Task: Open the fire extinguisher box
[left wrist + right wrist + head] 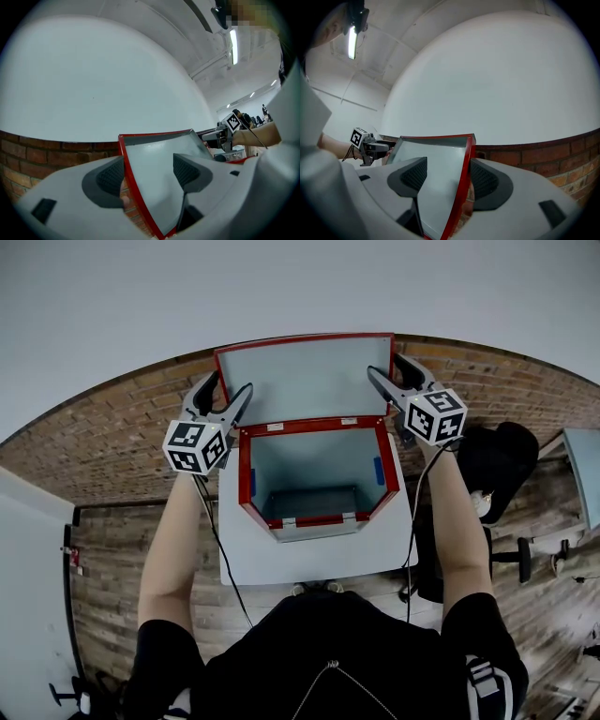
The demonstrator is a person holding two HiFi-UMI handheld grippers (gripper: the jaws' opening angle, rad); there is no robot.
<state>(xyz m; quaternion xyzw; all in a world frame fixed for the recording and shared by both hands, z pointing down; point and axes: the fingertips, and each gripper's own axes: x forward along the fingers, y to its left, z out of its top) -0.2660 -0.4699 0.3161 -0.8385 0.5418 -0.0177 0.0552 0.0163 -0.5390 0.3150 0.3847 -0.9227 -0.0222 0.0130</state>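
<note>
The fire extinguisher box [319, 470] has a red frame and a grey, empty inside, and it stands with its top facing me. Its red-rimmed lid [305, 376] is raised up against the white wall. My left gripper [228, 392] straddles the lid's left edge, jaws apart. My right gripper [386, 371] straddles the lid's right edge the same way. In the left gripper view the lid [159, 164] runs between the pads of the left gripper [149, 173], with a wide gap. The right gripper view shows the red edge of the lid [465, 168] between the open pads of the right gripper [447, 174].
The box rests on a white stand [309, 563] against a brick wall [122, 427] with white wall [281, 287] above. A black office chair [497, 470] stands at the right. Cables hang from both grippers along my arms.
</note>
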